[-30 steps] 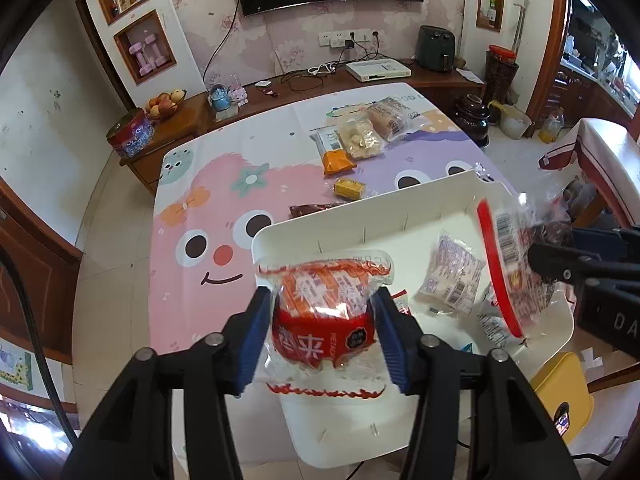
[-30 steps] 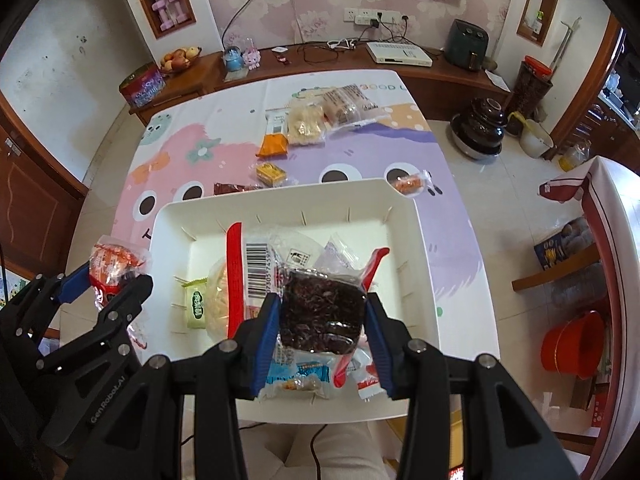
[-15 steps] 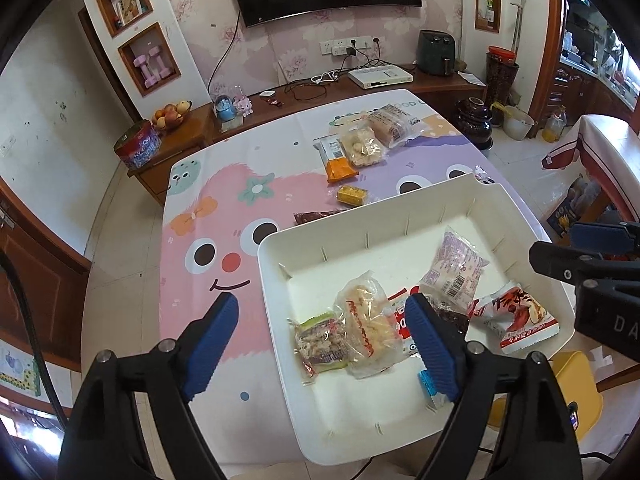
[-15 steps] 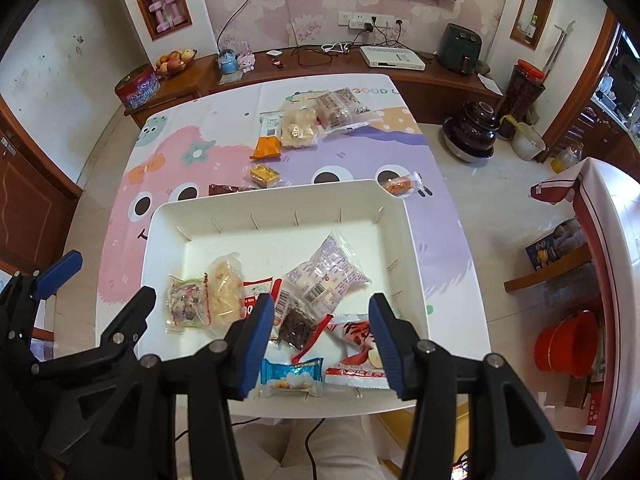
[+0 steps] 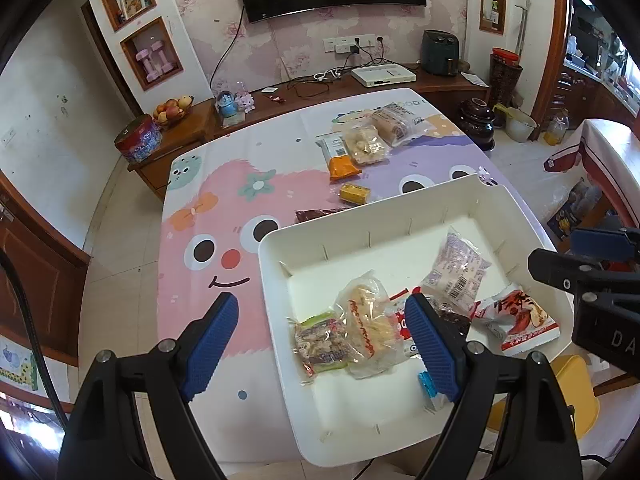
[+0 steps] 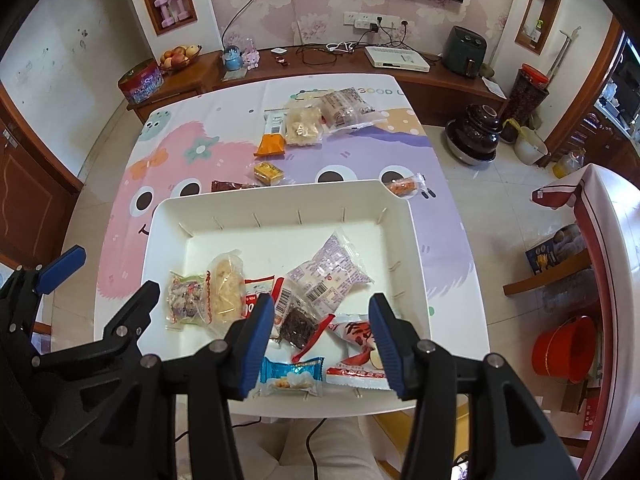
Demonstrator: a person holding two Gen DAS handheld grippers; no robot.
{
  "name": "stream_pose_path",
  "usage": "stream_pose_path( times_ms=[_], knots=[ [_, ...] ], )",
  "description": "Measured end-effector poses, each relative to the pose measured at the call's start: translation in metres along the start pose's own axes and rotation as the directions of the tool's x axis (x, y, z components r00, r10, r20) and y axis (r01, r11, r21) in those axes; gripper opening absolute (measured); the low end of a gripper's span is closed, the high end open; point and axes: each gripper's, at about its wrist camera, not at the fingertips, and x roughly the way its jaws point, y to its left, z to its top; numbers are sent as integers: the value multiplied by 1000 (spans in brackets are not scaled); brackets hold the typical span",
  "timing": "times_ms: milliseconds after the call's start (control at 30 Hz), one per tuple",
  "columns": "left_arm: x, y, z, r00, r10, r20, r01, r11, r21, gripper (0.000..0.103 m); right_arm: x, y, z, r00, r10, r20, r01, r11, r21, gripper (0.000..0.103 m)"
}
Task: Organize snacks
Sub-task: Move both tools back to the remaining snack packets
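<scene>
A white tray point(image 5: 400, 216) sits at the near edge of the cartoon tablecloth. In it lie a green-edged pack point(image 5: 320, 340), a pale crisp pack point(image 5: 368, 328), a purple-white pack point(image 5: 456, 268) and a red apple pack point(image 5: 520, 320). A dark pack point(image 6: 298, 322) and a blue pack point(image 6: 292, 374) also lie in the tray point(image 6: 280, 196). My left gripper point(image 5: 322, 346) hovers open over the tray's left end, holding nothing. My right gripper point(image 6: 320, 344) hovers open above the dark and apple packs, apart from them.
More snacks lie on the cloth beyond the tray: an orange pack point(image 5: 342, 166), a small yellow one point(image 5: 354, 193), a dark bar point(image 5: 316, 214), two clear bags point(image 5: 366, 144) and an orange sweet point(image 6: 404, 186). A person's legs point(image 6: 328, 448) are below the table's near edge.
A second ago the left gripper gripped a red-orange pack and the right one a dark pack. Both have opened, and the packs now lie in the tray.
</scene>
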Motion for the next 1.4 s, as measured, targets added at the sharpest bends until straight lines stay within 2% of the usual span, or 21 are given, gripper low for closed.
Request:
stream_pose_path(
  times_ms=[200, 500, 733, 867, 1033, 1200, 1333, 1400],
  knots=[
    [6, 6, 0, 1000, 13, -8, -13, 1000, -14, 84, 5, 4, 5, 1000, -24, -9, 24, 1000, -13, 50],
    [24, 17, 9, 998, 36, -44, -37, 999, -30, 84, 12, 4, 17, 999, 34, 5, -33, 999, -13, 50],
    [41, 25, 29, 997, 38, -71, -41, 998, -42, 84, 21, 1, 34, 999, 45, 15, -45, 999, -21, 50],
    [53, 33, 54, 996, 16, -88, -23, 997, -75, 84, 28, -7, 51, 998, 47, 32, -46, 999, -21, 50],
    [67, 38, 94, 996, 37, -81, -43, 996, -75, 84, 33, -18, 85, 998, 48, 37, -46, 998, -45, 50],
    [86, 42, 153, 997, 12, -78, -19, 996, -87, 84, 24, -31, 142, 995, 29, 97, -17, 993, -121, 50],
    [113, 40, 198, 996, 28, -89, -36, 995, -88, 84, 34, -46, 196, 995, 53, 82, -41, 989, -139, 53],
    [131, 37, 218, 994, 26, -105, -36, 995, -94, 84, 47, -53, 223, 995, 34, 89, -21, 990, -141, 53]
  ],
)
